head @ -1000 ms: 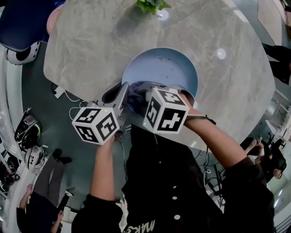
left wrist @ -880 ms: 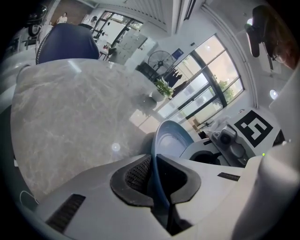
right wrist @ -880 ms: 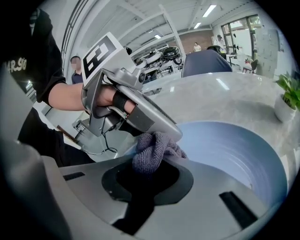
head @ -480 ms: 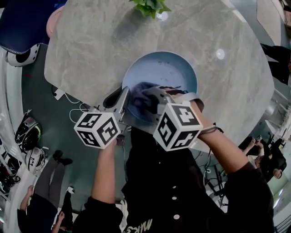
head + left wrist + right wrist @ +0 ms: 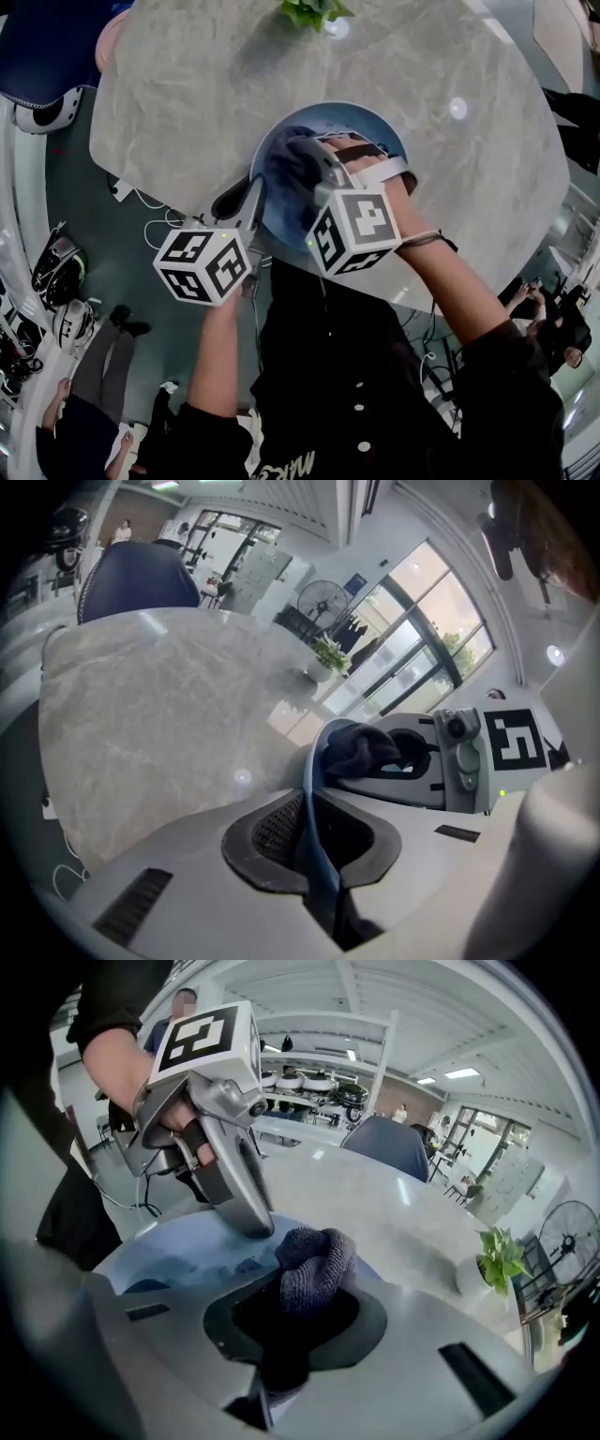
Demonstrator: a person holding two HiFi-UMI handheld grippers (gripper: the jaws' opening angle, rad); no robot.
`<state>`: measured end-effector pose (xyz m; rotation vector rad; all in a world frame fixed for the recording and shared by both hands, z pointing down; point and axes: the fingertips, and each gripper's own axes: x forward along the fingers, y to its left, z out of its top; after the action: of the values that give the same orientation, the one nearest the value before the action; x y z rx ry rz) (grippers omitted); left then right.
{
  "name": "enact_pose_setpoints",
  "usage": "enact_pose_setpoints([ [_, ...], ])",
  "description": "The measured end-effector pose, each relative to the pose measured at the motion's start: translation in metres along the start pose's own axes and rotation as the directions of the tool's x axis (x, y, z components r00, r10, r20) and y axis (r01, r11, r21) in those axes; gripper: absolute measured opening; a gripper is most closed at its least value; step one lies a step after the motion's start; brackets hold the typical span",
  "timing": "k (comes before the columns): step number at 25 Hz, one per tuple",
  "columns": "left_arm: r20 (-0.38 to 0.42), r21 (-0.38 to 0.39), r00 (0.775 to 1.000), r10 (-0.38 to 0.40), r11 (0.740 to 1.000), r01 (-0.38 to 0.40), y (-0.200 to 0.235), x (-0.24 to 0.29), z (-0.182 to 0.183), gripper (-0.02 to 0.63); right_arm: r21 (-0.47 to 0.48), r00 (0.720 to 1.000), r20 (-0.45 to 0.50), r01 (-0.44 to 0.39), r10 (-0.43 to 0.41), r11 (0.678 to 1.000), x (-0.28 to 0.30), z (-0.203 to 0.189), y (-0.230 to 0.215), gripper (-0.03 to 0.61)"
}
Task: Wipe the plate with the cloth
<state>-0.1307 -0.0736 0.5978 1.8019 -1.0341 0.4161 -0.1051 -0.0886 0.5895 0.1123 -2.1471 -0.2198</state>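
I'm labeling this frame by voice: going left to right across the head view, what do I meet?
blue chair → left gripper, shut on the plate rim → right gripper, shut on the cloth → light glint on the table. The potted plant overlaps the grippers, so it's left out.

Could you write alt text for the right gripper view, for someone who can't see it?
The right gripper pinches a dark grey cloth over a pale blue plate. Across the plate, the left gripper, held in a hand, clamps the rim. A grey stone table and a potted plant lie beyond.
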Motion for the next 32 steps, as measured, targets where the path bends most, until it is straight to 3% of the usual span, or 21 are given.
enact_pose_setpoints([
  [5,0.028,-0.025,0.999,0.032,0.999,-0.031,0.001,0.002,0.001,0.034,-0.044,0.998,-0.025,-0.055,0.054,0.998,-0.013,-0.016,0.020,0.039],
  [11,0.042,-0.063,0.998,0.042,0.997,-0.040,0.004,0.002,0.002,0.035,-0.143,0.979,-0.127,-0.176,0.159,0.974,-0.041,-0.052,0.063,0.040],
  [19,0.055,-0.097,0.998,0.041,0.995,-0.035,0.003,0.002,0.001,0.035,-0.278,0.912,-0.290,-0.369,0.289,0.887,-0.071,-0.091,0.110,0.039],
  [22,0.041,-0.095,0.998,0.038,0.995,-0.034,0.003,0.001,0.001,0.037,-0.263,0.932,-0.241,-0.330,0.270,0.907,-0.067,-0.078,0.099,0.040],
  [26,0.021,-0.111,1.000,0.005,0.994,-0.003,0.001,0.002,0.001,0.037,-0.121,0.991,-0.053,-0.128,0.122,0.984,-0.048,-0.021,0.056,0.040],
  [29,0.013,-0.126,1.000,-0.012,0.992,0.014,0.001,0.002,0.000,0.040,-0.042,0.996,0.023,-0.082,0.083,0.996,-0.025,0.018,0.046,0.040],
  [32,0.006,-0.118,1.000,0.009,0.993,-0.008,0.006,0.002,-0.002,0.035,-0.037,0.997,0.026,-0.074,0.075,0.997,-0.006,0.027,0.055,0.041],
])
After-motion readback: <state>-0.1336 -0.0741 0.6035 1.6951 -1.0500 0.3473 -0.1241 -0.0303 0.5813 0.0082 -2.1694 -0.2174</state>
